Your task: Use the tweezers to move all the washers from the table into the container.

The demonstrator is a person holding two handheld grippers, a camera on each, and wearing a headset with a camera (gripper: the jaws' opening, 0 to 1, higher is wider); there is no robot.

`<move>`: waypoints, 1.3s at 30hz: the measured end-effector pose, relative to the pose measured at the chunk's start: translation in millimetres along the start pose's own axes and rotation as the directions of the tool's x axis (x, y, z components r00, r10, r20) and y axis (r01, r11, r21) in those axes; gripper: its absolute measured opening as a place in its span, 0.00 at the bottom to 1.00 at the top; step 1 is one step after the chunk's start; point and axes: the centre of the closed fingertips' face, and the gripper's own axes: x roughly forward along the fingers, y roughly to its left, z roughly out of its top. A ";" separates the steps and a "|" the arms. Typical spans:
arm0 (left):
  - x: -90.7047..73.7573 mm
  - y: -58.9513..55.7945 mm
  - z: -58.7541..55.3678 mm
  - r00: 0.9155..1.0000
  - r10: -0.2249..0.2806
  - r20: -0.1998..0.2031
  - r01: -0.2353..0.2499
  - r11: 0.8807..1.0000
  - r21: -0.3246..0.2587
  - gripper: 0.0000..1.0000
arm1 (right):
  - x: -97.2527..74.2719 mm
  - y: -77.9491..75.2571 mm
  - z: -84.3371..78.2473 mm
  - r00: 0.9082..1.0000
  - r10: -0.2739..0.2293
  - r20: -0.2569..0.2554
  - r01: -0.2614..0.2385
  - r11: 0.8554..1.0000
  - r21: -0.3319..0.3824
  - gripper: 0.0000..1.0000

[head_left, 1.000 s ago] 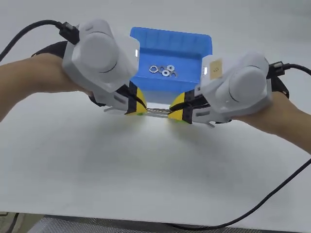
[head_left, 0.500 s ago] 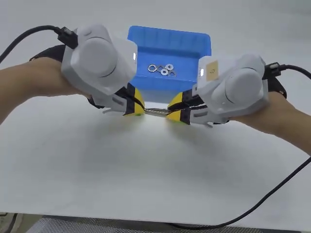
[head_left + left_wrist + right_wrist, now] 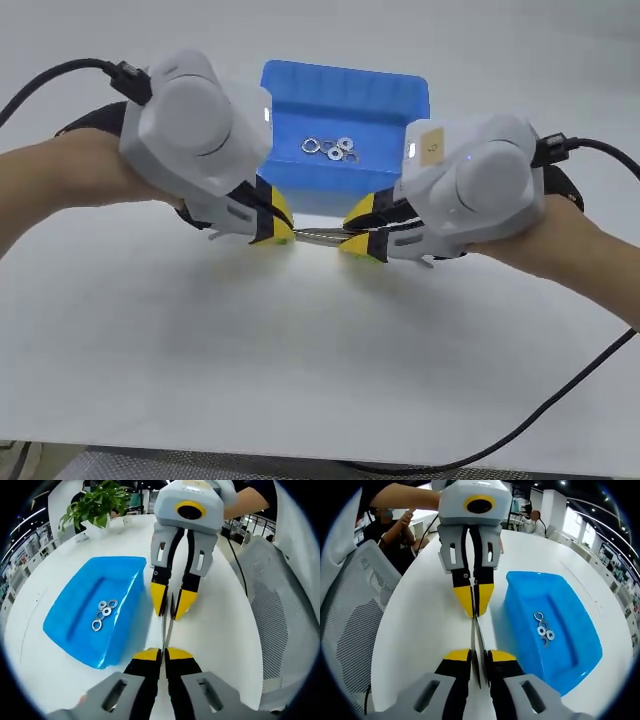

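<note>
On the smooth white table, seen from the head view, a rectangular blue plastic container stands at the far side, and a cluster of small round silver metal washers lies on its floor. Just in front of the container the left gripper and the right gripper, both with bulky grey housings and yellow-tipped black jaws, point at each other. A pair of slim metal tweezers bridges the short gap between them, lying level just above the table. A black cable trails across the table well to the right of the container. In the left gripper view the left gripper has its jaws pressed together on one end of the tweezers. The right gripper faces it with its yellow tips flanking the other end. The container sits just beside them with the washers inside. A leafy green plant stands beyond the container, and a grey mesh chair is off to the side away from it. In the right gripper view the right gripper pinches the tweezers, whose two thin arms show between its jaws. The left gripper clamps the far end, with the container and its washers alongside and the chair opposite.
</note>
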 end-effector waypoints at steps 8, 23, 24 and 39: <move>-17.1 -1.5 8.4 0.996 0.046 0.080 -0.043 0.999 -0.031 0.16 | -14.5 0.7 0.5 0.998 -0.053 0.021 0.053 0.999 0.012 0.21; -81.2 -21.9 41.0 0.928 0.206 0.310 -0.172 0.976 -0.131 0.82 | -98.0 -4.6 32.5 0.936 -0.229 0.268 0.200 0.971 0.129 0.73; -82.9 -22.8 41.4 0.927 0.214 0.307 -0.180 0.974 -0.135 0.88 | -99.9 -3.0 32.6 0.935 -0.235 0.267 0.207 0.970 0.129 0.76; -127.8 -34.0 74.5 0.887 0.304 0.348 -0.283 0.953 -0.112 1.00 | -122.7 7.8 33.0 0.920 -0.314 0.235 0.303 0.950 0.081 1.00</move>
